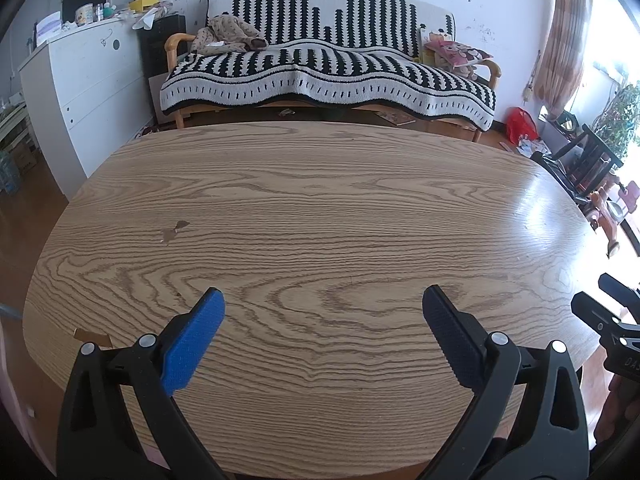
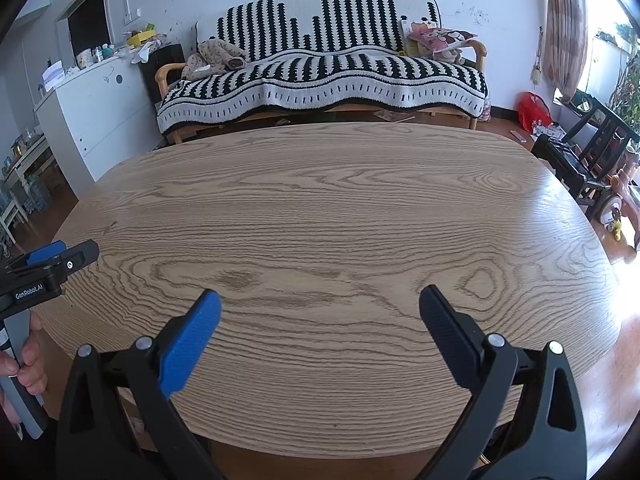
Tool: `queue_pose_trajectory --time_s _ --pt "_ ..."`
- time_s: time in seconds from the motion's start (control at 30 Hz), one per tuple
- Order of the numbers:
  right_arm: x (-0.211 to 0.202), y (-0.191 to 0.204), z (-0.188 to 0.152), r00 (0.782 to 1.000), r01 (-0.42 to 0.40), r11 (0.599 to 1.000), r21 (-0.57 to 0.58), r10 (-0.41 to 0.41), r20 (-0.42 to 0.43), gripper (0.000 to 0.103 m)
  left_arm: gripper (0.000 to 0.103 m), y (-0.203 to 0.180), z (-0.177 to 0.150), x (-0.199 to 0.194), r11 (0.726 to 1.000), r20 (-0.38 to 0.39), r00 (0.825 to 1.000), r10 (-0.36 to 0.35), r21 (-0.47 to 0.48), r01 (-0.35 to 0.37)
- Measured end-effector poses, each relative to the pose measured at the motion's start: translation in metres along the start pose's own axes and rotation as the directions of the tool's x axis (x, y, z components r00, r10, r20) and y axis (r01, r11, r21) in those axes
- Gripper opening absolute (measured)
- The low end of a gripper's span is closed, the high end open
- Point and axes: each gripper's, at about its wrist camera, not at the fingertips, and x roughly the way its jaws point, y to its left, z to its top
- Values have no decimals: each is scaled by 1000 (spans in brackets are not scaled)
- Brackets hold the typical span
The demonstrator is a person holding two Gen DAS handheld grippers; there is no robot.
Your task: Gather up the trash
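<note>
Hovering over bare table (image 1: 320, 208): left gripper (image 1: 323, 304) and right gripper (image 2: 320, 304) both spread, nothing held; no trash visible, scan wider before reaching

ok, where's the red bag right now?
The red bag lies on the floor past the table's far right corner, just right of the sofa, below the curtain, in both views.

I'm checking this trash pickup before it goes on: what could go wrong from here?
1. Both the left gripper and the right gripper are open and hold nothing, and no trash shows on the wooden table; they may grab at the dark stain.
2. Litter lies on the floor by the red bag; reaching it risks hitting the dark chair.
3. The grippers sit close together and could collide.
</note>
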Motion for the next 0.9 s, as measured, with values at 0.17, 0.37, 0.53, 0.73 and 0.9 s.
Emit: queue_pose_trajectory --time_s 0.17,0.37,0.53,0.73,0.9 --pt "0 0 0 1000 0 1000 1 0 1 96 96 0 0 0 1000 0 1000 1 0 -1" --pt "-1 -1 0 1000 0 1000 0 0 1 96 96 2 -1 1 1000 -1 1000 2 -4 -2" --pt "-1 0 1 1000 0 1000 1 0 1 96 96 2 -1 0 1000 -2 1000 2 -4 -2" --pt "-1 0 1 1000 0 1000 0 0 0 96 96 2 -1 0 1000 -2 1000 2 -4 -2" --pt "-1 0 1 1000 1 1000 0 -1 2 96 96 3 -1 1 1000 -1 1000 3 -4 -3"
